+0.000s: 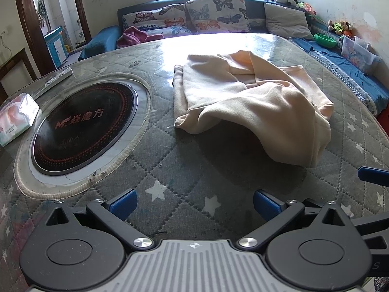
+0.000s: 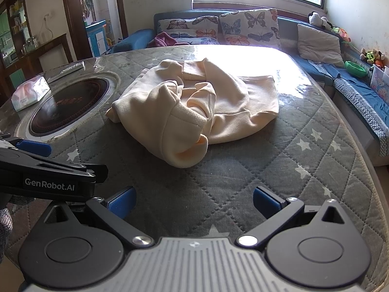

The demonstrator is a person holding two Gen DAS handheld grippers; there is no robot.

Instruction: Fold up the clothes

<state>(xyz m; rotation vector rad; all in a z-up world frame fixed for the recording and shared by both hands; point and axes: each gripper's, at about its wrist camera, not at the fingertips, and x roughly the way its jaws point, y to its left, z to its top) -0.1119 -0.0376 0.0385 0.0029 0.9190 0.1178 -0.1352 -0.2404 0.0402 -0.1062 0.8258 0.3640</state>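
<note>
Both tongs, left (image 1: 194,205) and right (image 2: 194,203), wide apart, empty, short of the crumpled cream garment (image 2: 194,107).

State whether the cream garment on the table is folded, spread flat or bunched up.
Bunched up. The cream garment lies in a rumpled heap, with layers overlapping unevenly and one part bulging up off the table.

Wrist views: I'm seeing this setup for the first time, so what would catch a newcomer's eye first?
The crumpled cream garment heaped mid-table on the quilted star-print cover, untouched. Left of it, the round black cooktop set into the table, with a tissue pack at its far left. Both grippers, left and right, hover open short of the cloth.
</note>
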